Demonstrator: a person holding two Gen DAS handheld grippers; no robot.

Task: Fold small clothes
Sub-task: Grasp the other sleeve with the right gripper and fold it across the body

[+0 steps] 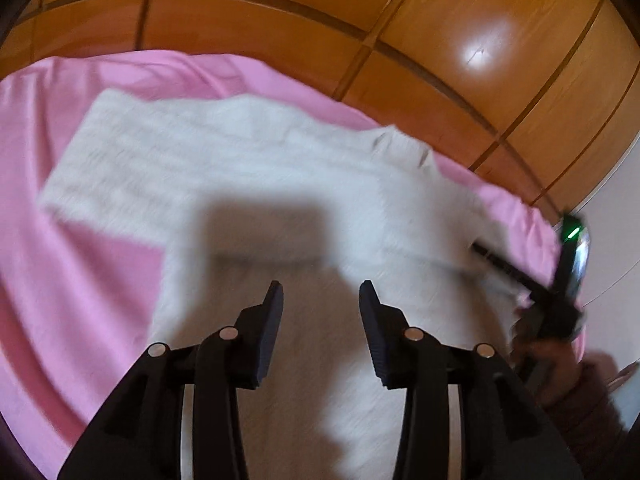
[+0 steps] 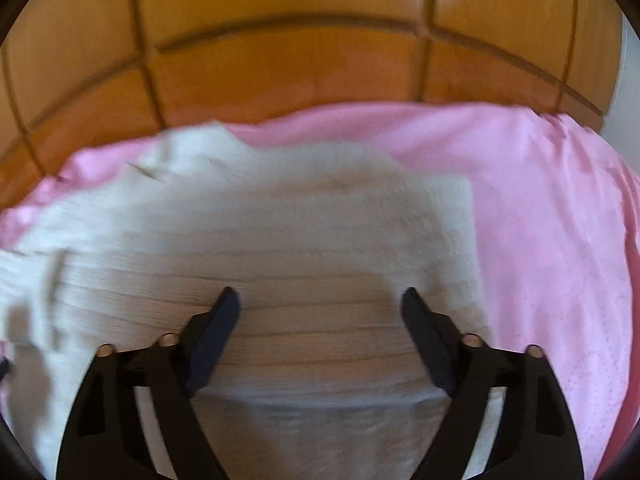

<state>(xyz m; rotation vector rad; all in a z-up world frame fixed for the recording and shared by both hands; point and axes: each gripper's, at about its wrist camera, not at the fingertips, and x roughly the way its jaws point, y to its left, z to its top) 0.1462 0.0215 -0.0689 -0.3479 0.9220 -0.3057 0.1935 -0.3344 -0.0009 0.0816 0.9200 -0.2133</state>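
Lying crosswise before both spread jaws, white knit garment (image 1: 248,184) spans pink sheet (image 1: 52,280).

Blur and cropping across both wrist views

Motion blur is smearing the garment (image 1: 248,168), hiding its weave and edges; its near part is running off the bottom edge in both views. The right gripper (image 1: 560,280) is showing only as a dark streak at the left view's right border, so its jaws are unreadable there.

No readable text, label, brand, number or sign shows in either view.
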